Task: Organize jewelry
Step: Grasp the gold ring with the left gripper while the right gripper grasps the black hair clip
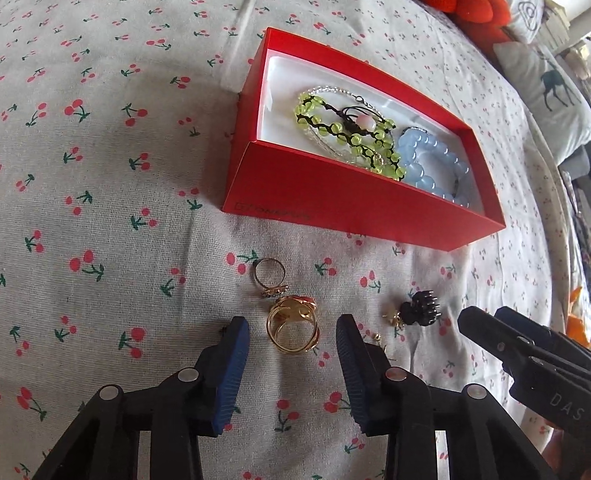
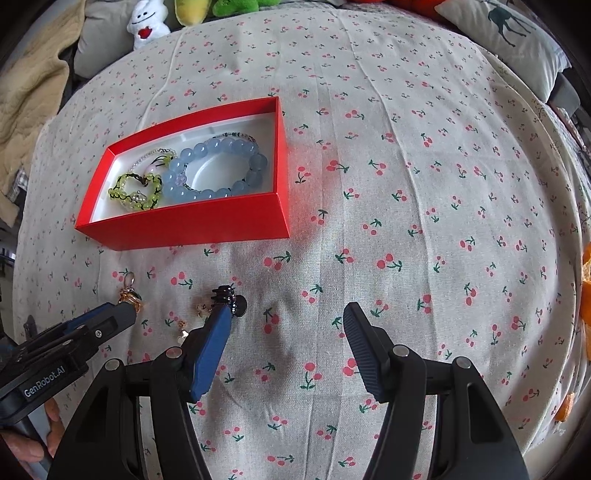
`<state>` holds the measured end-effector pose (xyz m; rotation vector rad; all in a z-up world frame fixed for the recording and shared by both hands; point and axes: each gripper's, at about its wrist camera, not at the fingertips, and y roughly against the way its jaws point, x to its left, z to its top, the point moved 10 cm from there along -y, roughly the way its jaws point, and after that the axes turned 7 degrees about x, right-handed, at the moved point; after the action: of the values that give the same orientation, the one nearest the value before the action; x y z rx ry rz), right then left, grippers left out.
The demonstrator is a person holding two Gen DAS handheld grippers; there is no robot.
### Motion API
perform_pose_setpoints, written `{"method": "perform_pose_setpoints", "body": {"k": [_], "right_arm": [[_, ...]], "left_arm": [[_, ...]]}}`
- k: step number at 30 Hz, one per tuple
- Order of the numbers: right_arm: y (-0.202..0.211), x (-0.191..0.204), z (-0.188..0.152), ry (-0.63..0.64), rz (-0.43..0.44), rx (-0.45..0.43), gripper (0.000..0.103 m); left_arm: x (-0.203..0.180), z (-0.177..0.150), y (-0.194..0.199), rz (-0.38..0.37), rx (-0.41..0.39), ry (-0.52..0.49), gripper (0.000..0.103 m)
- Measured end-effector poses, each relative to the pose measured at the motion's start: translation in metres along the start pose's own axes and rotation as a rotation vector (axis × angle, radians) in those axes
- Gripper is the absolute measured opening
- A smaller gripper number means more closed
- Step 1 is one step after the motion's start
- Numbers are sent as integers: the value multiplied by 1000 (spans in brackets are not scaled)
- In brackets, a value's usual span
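Note:
A red box (image 1: 325, 199) with a white lining holds a green bead bracelet (image 1: 347, 136) and a pale blue bead bracelet (image 1: 432, 162); it also shows in the right wrist view (image 2: 192, 221). On the cherry-print cloth in front of it lie a gold ring (image 1: 293, 328), a thin ring (image 1: 269, 277), a black hair claw (image 1: 424, 308) and small gold earrings (image 1: 393, 317). My left gripper (image 1: 291, 332) is open, its jaws on either side of the gold ring. My right gripper (image 2: 288, 317) is open and empty, its left finger beside the hair claw (image 2: 231, 299).
The cherry-print cloth (image 2: 406, 184) covers a bed. A deer-print pillow (image 2: 509, 33) lies at the far right, plush toys (image 2: 147, 22) at the far edge, a beige blanket (image 2: 26, 81) at the left. Orange items (image 2: 585, 288) sit at the right edge.

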<state>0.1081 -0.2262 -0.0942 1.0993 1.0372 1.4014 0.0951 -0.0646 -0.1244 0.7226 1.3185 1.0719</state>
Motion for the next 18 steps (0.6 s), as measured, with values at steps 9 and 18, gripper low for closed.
{"method": "perform_pose_setpoints", "body": {"k": [9, 18], "right_arm": [[0, -5, -1, -7, 6, 4, 66], [-5, 12, 1, 3, 32, 14, 66]], "left_arm": [[-3, 7, 7, -6, -52, 15, 22], [19, 8, 29, -8, -87, 39, 22]]}}
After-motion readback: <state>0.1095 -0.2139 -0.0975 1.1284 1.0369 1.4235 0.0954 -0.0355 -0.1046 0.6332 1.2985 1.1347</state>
